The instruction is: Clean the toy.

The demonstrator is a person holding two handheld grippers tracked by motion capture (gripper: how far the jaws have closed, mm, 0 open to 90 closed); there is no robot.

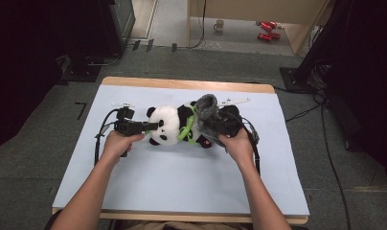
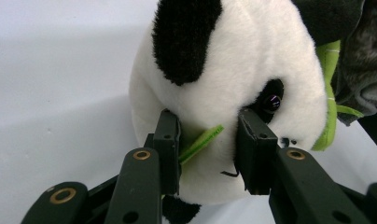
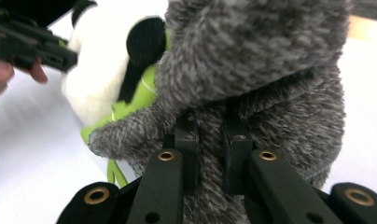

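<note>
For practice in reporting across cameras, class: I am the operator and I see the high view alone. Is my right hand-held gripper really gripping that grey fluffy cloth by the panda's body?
Observer: Yes. In the right gripper view, the right hand-held gripper has its jaws pinched shut on a fold of the grey fluffy cloth.
Operator: And the left one, at the head?
Observer: The left hand-held gripper clamps the panda plush across its face, with one jaw just below the eye.
Operator: Is anything else caught there?
Observer: A green felt strip pokes out between the jaws.
</note>
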